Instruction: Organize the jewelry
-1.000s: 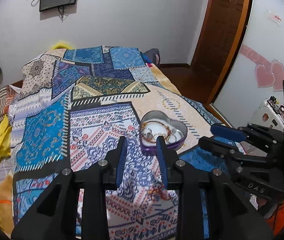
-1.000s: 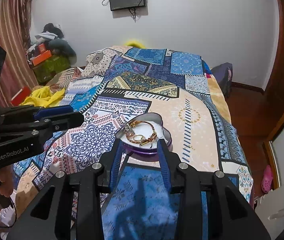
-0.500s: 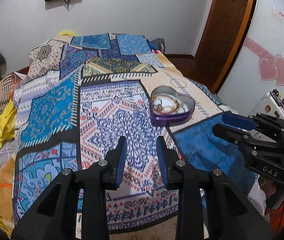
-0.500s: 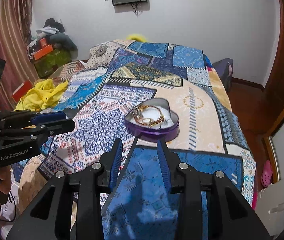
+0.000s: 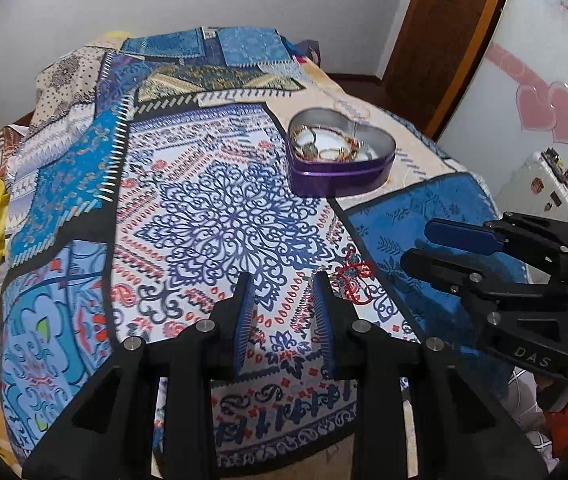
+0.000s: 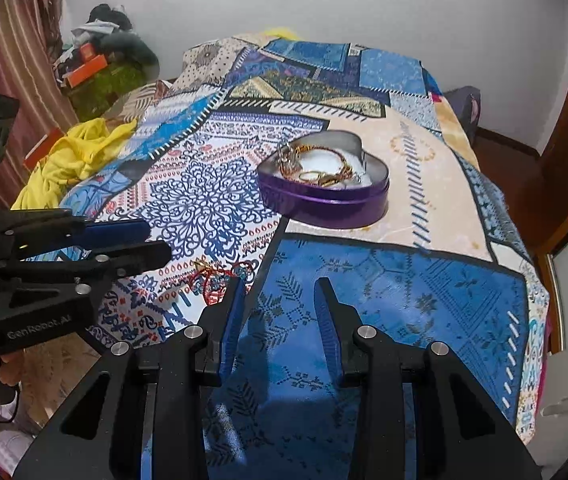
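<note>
Left wrist, red bracelet just beside hand-held gripper

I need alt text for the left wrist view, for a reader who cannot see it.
An open hand-held gripper hovers over a patterned bedspread, with a red bracelet lying just right of its fingers. Farther back sits a purple heart-shaped tin of gold jewelry; the other hand-held gripper enters from the right.

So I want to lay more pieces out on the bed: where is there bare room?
The bedspread left of the heart tin lies bare, as does the blue patch in front of it. It is crowded near the red bracelet, between the left hand-held gripper and the right hand-held gripper.
</note>
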Demonstrator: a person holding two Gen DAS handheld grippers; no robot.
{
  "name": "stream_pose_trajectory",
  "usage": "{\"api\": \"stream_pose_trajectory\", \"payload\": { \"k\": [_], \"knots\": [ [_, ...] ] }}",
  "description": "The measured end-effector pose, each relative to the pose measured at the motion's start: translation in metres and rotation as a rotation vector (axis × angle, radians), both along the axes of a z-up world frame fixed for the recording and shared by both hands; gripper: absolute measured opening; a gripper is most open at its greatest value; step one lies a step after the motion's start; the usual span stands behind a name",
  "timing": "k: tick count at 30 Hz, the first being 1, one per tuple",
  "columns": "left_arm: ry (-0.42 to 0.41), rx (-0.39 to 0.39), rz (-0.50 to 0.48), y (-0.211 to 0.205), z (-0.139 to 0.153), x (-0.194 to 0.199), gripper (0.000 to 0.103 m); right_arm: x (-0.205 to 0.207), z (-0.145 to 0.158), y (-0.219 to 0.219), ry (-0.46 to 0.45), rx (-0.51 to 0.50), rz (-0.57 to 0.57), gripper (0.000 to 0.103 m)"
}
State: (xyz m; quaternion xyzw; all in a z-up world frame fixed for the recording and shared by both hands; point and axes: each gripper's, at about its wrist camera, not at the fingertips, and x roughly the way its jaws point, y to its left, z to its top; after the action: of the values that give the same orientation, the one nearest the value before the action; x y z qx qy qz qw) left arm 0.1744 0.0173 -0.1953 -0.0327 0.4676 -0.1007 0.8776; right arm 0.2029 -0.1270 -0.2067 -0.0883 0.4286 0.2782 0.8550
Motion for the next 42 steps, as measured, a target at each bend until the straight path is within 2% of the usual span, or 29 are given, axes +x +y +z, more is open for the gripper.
{"api": "stream_pose_trajectory", "payload": {
  "k": [6,15,17,20,23,35,42],
  "knots": [
    [0.02,-0.004,-0.044,-0.01,-0.011,0.009,0.029,0.002,-0.004,-0.003,0.018,0.003,-0.002,0.032],
    [0.039,-0.021,-0.045,-0.011,-0.017,0.025,0.028,0.005,-0.008,-0.003,0.036,0.009,0.0,0.032],
    [0.044,-0.036,-0.054,-0.011,-0.018,0.029,0.022,0.005,-0.008,-0.004,0.037,0.011,0.002,0.032],
    [0.043,-0.042,-0.067,-0.013,-0.019,0.032,0.019,0.004,-0.009,-0.004,0.037,0.01,0.005,0.033],
    [0.047,-0.052,-0.079,-0.015,-0.021,0.035,0.007,0.005,-0.009,-0.003,0.038,0.009,0.009,0.033],
    [-0.024,-0.053,-0.013,0.009,-0.003,0.016,0.004,0.003,-0.005,0.024,0.018,-0.002,0.077,0.032],
    [-0.031,-0.067,0.011,0.023,0.001,0.008,0.004,0.003,-0.014,0.044,0.03,-0.028,0.129,0.032]
  ]
}}
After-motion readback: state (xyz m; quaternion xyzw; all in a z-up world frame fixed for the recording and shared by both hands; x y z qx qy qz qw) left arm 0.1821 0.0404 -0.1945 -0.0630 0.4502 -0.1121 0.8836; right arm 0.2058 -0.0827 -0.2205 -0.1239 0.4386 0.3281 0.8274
